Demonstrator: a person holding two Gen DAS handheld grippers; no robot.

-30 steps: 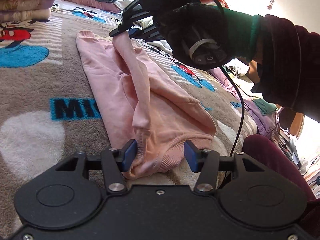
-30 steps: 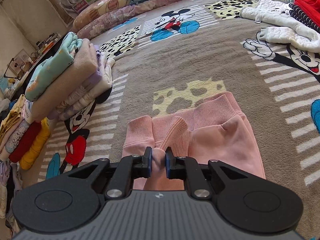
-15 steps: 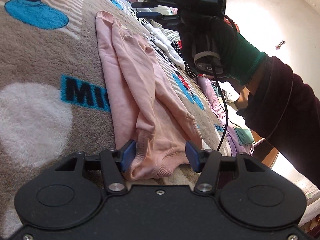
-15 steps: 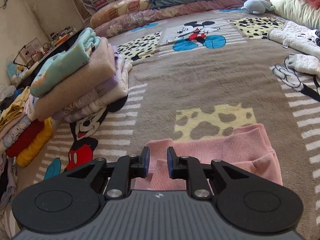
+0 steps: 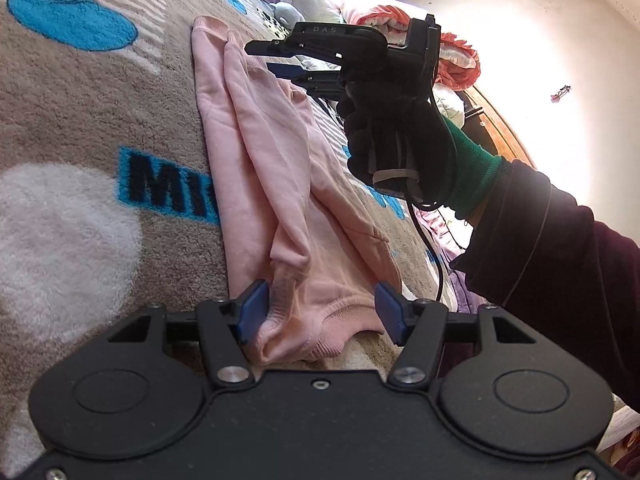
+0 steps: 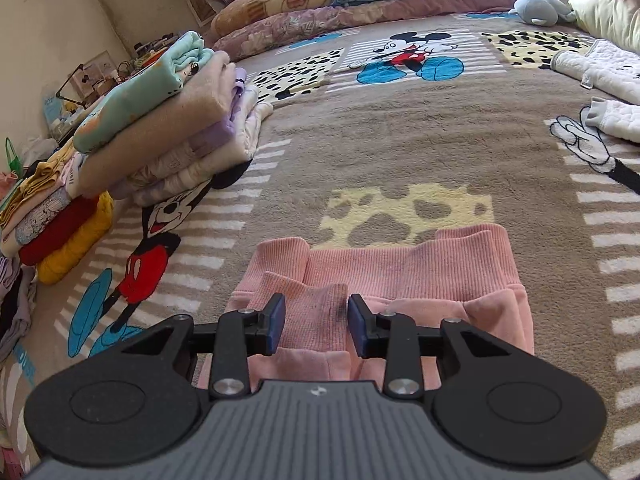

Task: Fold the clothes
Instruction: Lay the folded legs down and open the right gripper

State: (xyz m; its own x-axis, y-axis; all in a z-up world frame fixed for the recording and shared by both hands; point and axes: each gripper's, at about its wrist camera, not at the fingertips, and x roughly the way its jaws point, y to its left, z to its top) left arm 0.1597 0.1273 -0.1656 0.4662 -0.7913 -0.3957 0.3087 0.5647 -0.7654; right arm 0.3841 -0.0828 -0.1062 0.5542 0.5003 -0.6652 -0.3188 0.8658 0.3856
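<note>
**Pink sweatshirt laid out on the Mickey blanket, both grippers open**

So the pink sweatshirt is lying long and narrow on the bed, on that grey Mickey Mouse blanket, with a sleeve folded down along the body. The left gripper sits right at the neckline end, jaws spread wide with the collar bunched up between them; the left pad touches the fabric but nothing is pinched. The right gripper, in a black-gloved hand, hovers over the ribbed hem end, jaws about halfway open with a cuff showing between them, not clamped. Over on the left of the right wrist view there's a stack of folded clothes, well apart from the sweatshirt, and some white quilted garments off to the right.
</note>
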